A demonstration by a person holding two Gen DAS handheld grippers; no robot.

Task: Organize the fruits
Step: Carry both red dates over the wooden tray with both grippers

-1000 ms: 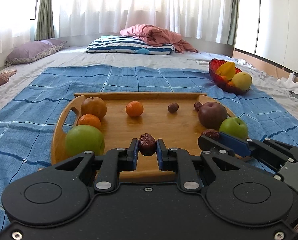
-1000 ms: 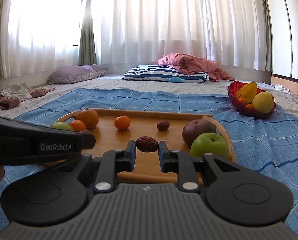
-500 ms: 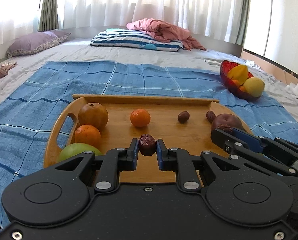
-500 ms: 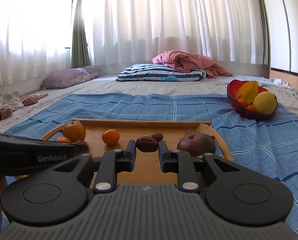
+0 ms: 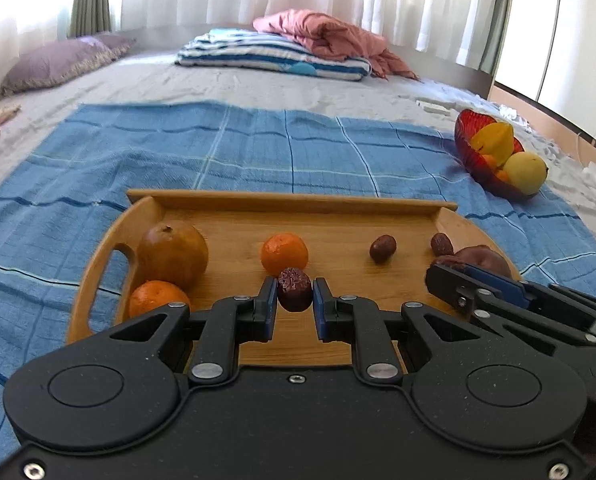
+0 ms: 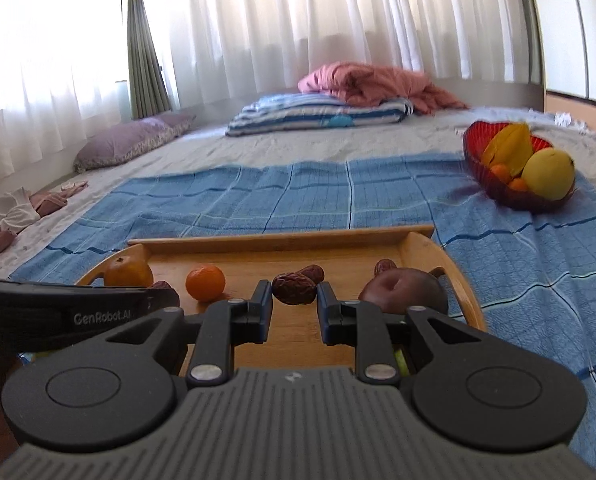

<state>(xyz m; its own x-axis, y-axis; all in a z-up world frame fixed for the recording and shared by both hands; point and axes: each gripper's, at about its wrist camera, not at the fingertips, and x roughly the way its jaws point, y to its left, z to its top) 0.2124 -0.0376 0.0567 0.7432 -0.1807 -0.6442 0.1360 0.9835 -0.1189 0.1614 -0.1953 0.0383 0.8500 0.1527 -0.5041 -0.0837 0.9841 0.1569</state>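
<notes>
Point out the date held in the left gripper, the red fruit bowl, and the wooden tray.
date (image 5: 294, 289), left wrist view, wrinkled middle.
red fruit bowl (image 6: 474, 148), right wrist view, left rim.
wooden tray (image 5: 290, 203), left wrist view, far wall.

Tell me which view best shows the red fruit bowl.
The right wrist view: the red fruit bowl sits larger there, with the yellow fruit and small oranges inside easy to make out. The left wrist view shows the same bowl smaller, out toward the right edge on the blue blanket.

Your right gripper hides most of the dark apple; a green sliver below its body is perhaps another apple.
</notes>
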